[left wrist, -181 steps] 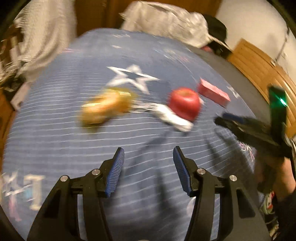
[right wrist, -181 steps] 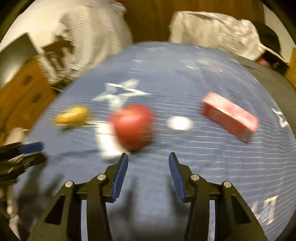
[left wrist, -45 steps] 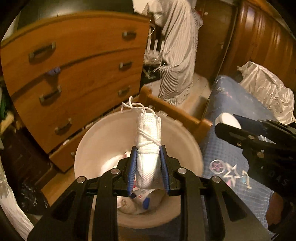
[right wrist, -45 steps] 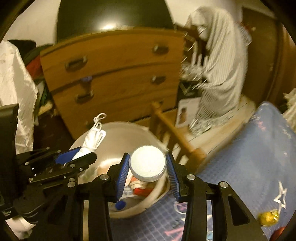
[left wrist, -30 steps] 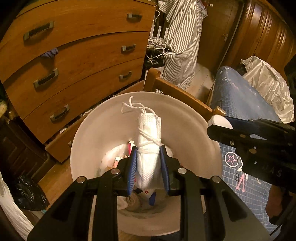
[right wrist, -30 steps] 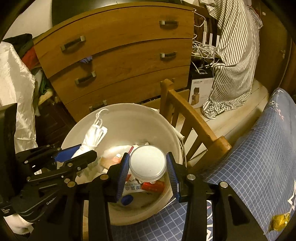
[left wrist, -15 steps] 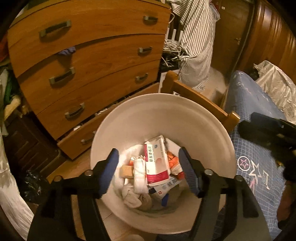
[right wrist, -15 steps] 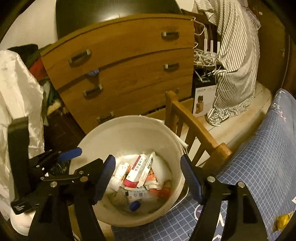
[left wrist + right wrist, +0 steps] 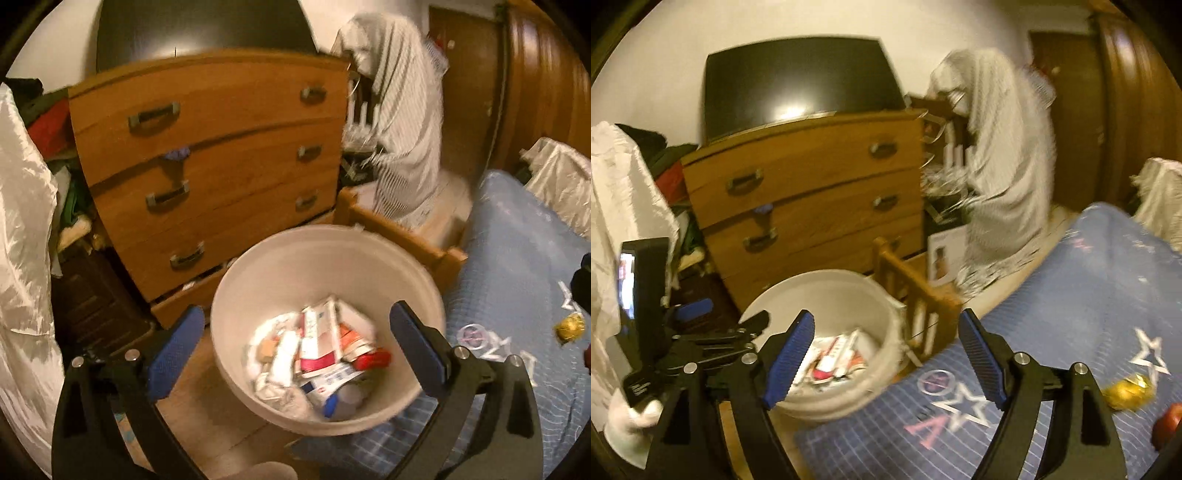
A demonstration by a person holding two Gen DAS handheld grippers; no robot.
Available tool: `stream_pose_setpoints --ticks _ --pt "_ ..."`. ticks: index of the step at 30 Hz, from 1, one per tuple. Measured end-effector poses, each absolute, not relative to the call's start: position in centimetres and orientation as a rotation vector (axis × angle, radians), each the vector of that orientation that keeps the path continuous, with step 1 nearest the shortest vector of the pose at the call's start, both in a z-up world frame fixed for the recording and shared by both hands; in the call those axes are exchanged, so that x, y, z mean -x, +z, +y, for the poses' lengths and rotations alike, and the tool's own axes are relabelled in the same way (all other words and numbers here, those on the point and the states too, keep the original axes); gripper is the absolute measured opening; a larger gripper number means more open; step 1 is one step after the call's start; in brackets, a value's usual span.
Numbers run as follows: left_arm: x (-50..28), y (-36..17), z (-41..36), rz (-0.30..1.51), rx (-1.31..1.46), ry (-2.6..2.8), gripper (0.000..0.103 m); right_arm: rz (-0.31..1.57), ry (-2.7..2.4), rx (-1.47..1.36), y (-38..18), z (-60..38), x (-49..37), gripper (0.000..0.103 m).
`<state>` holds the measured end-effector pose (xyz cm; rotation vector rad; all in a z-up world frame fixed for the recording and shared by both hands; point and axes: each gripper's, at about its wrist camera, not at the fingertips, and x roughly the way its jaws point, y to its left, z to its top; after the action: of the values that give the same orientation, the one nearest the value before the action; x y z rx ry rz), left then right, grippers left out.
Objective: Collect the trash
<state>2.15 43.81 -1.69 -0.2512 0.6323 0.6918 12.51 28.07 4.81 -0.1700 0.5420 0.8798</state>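
Moved: both cameras pulled back and up from the white trash bucket point(image 9: 258, 280) since half a second ago; more of the dresser point(image 9: 221, 147) and the dark TV screen point(image 9: 798, 77) now in view.
Released earlier: folded mask and round white lid, clamped above the bucket a second ago, no longer held.
Left hand-held gripper point(image 9: 295, 350): jaws spread wide, empty, over the bucket.
Right hand-held gripper point(image 9: 886, 362): jaws wide apart, empty, above the bucket's near rim and the bed edge.
Trash point(image 9: 314, 354): boxes, wrappers and white wads piled in the bucket bottom.
Writing: print on the boxes too blurred to read; pink "A" point(image 9: 923, 428) and stars on the blue bedspread point(image 9: 1089, 295).
Still on bed: gold wrapper point(image 9: 1126, 395), red apple point(image 9: 1167, 424).
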Motion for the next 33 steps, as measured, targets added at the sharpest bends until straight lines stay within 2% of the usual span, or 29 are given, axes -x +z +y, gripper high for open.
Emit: stream_pose_setpoints --ticks 6,14,33 --pt "-0.9 0.1 40.5 0.569 0.262 0.624 0.097 0.43 0.81 0.167 5.2 23.7 -9.0 0.085" --pt "1.5 1.2 39.7 0.514 0.285 0.676 0.097 0.462 0.895 0.194 5.7 24.9 -8.7 0.085" --pt "3.0 1.6 39.5 0.533 0.248 0.705 0.097 0.537 0.957 0.222 6.1 28.2 -9.8 0.085"
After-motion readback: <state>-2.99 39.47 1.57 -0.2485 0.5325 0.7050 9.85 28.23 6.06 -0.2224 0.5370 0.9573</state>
